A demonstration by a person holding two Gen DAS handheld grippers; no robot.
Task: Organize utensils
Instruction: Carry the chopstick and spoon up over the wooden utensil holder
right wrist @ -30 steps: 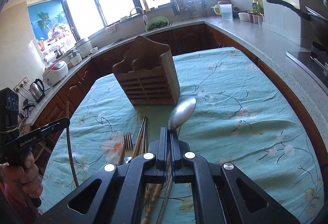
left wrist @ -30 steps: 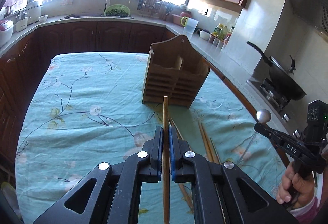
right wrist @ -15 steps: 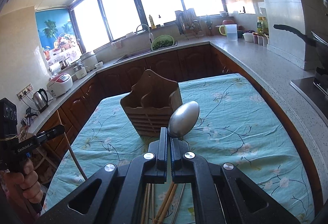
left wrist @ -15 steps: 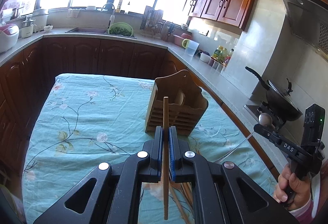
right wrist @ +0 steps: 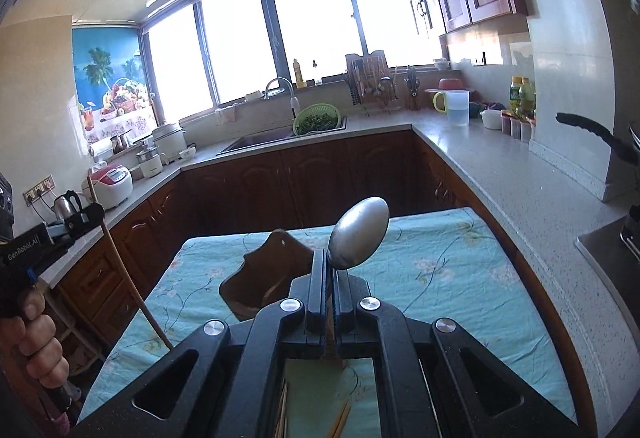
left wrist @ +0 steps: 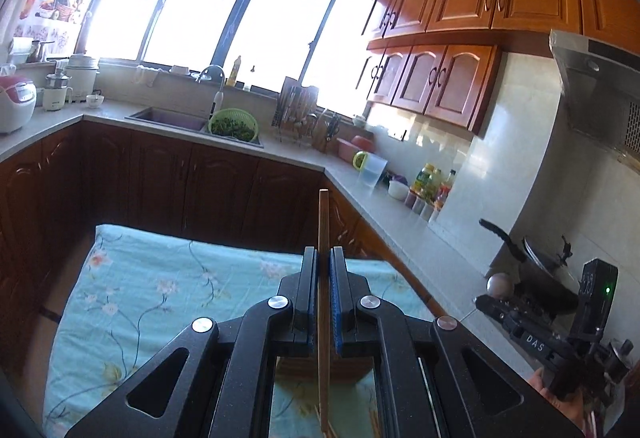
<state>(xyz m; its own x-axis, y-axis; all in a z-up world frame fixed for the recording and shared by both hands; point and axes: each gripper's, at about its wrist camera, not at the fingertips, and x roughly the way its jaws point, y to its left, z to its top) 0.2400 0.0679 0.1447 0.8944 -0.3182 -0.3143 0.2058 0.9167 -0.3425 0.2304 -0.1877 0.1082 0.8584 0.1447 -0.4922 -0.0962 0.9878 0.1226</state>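
Note:
My left gripper [left wrist: 323, 258] is shut on a wooden chopstick [left wrist: 323, 234] that stands upright between its jaws, raised above the table. My right gripper [right wrist: 331, 258] is shut on the handle of a metal spoon [right wrist: 360, 234], bowl end up. The wooden utensil holder [right wrist: 268, 278] stands on the table just left of and below my right gripper; in the left wrist view only a strip of it [left wrist: 296, 372] shows under my gripper. Each gripper also shows in the other view: the right [left wrist: 496, 304] and the left [right wrist: 86, 217].
The table wears a teal floral cloth [left wrist: 152, 294]. Loose chopsticks [right wrist: 340, 418] lie on it beneath my right gripper. A kitchen counter [right wrist: 500, 173] with a jug, bottles and a wok wraps around the far side and right. Dark cabinets stand behind the table.
Both grippers have risen and tilted up with their utensils. The table and holder have dropped low in both views, and the windows and cabinets now fill them.

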